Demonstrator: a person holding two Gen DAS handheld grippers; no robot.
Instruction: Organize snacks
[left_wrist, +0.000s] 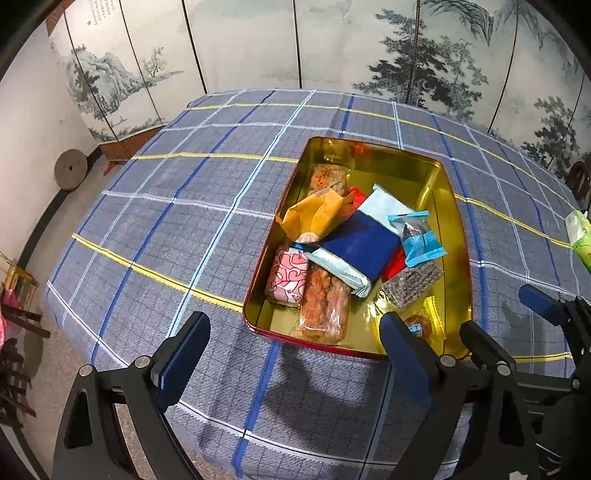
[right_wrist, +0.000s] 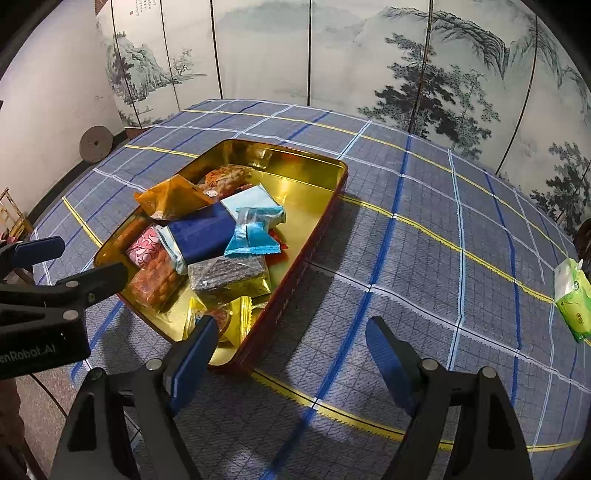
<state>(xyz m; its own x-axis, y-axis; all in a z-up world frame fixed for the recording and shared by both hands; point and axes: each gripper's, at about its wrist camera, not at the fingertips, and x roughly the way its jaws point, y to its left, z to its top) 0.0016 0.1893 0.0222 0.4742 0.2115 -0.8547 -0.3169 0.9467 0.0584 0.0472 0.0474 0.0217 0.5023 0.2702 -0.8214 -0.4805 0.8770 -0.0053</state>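
Observation:
A gold tin (left_wrist: 452, 221) with a red outer wall sits on the checked tablecloth and holds several wrapped snacks: an orange pack (left_wrist: 314, 216), a dark blue pack (left_wrist: 360, 245), a light blue pack (left_wrist: 421, 240), a pink pack (left_wrist: 288, 277). The tin also shows in the right wrist view (right_wrist: 314, 184). My left gripper (left_wrist: 295, 354) is open and empty, above the tin's near edge. My right gripper (right_wrist: 291, 358) is open and empty, over the cloth by the tin's near right corner. A green and white packet (right_wrist: 570, 299) lies alone at the far right.
The blue checked tablecloth (left_wrist: 184, 221) covers the table. A painted folding screen (left_wrist: 258, 44) stands behind it. A round stone disc (left_wrist: 70, 170) leans on the wall at left. Wooden chairs stand by the table's left edge.

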